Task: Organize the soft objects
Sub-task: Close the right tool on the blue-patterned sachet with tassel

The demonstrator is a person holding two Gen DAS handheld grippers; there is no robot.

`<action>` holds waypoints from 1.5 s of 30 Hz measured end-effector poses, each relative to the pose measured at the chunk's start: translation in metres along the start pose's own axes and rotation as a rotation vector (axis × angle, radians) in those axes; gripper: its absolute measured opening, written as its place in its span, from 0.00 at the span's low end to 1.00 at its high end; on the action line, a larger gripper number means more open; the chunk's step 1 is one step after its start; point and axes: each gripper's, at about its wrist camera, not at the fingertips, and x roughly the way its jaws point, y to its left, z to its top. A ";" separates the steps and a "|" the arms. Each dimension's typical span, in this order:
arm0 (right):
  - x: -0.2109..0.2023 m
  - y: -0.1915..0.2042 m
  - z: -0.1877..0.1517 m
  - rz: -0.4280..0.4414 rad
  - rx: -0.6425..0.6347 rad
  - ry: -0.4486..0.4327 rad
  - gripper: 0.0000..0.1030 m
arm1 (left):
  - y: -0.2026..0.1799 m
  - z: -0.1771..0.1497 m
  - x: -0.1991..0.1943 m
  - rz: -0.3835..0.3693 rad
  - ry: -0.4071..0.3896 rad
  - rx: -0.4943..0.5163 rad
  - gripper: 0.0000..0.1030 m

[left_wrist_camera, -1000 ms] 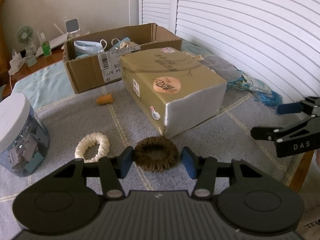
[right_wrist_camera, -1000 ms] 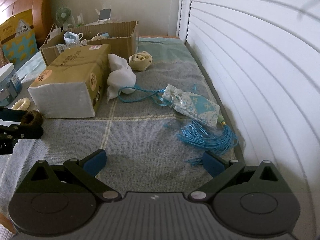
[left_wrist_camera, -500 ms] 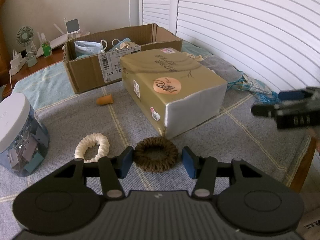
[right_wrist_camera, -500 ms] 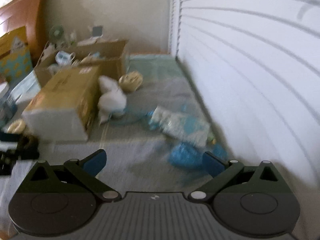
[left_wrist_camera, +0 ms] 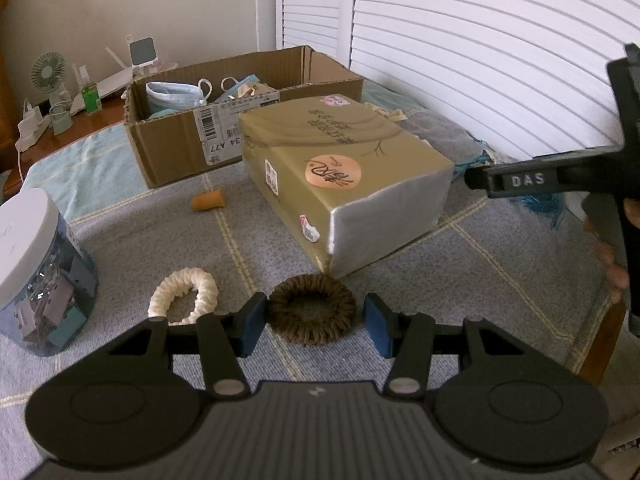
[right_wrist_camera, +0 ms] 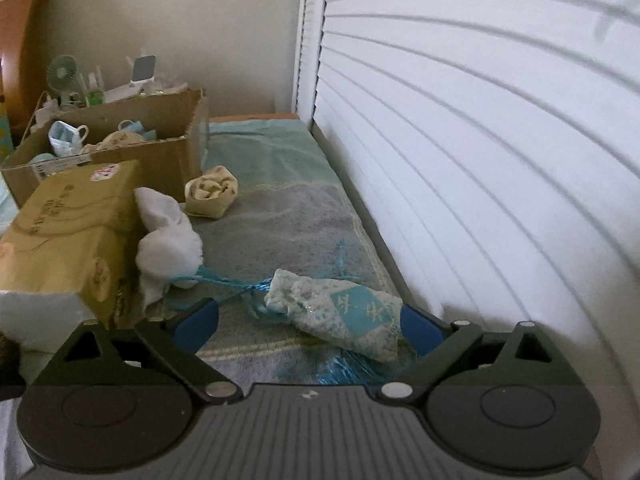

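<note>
A brown scrunchie [left_wrist_camera: 312, 312] lies on the grey cloth between the blue pads of my left gripper [left_wrist_camera: 314, 329]. The left pad is against its rim and a thin gap shows at the right pad, so the jaws are open. A cream scrunchie [left_wrist_camera: 184, 296] lies just left of them. My right gripper [right_wrist_camera: 308, 326] is wide open over a blue-and-white fabric pouch [right_wrist_camera: 340, 320], which lies between its fingers, nearer the right one. The pouch's blue tassel [right_wrist_camera: 348, 368] trails under the gripper. One right finger [left_wrist_camera: 520, 180] shows at the right edge of the left wrist view.
A gold tissue pack [left_wrist_camera: 340, 168] stands mid-table with an open cardboard box [left_wrist_camera: 172, 152] holding face masks behind it. White cloth [right_wrist_camera: 168, 244] and a rolled yellow cloth [right_wrist_camera: 212, 192] lie beside the pack. A lidded jar [left_wrist_camera: 36, 272] is left, a small orange cone [left_wrist_camera: 208, 201] ahead. Shutters run along the right.
My right gripper has moved forward along the table, and the pouch now sits between its fingers. The left gripper and the brown scrunchie have not moved.
</note>
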 end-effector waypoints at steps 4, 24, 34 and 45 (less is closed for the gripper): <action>0.009 0.001 0.003 -0.019 0.013 0.016 0.91 | 0.000 0.000 0.000 -0.002 0.000 0.003 0.51; -0.015 -0.003 -0.005 0.035 0.028 -0.007 0.92 | 0.000 -0.002 -0.002 -0.011 -0.006 0.010 0.51; 0.011 -0.007 0.002 0.039 0.079 0.033 0.96 | -0.001 -0.002 -0.002 -0.006 0.000 0.011 0.52; 0.008 -0.006 -0.003 0.031 0.043 0.041 0.73 | -0.001 0.000 -0.002 0.005 0.011 0.015 0.56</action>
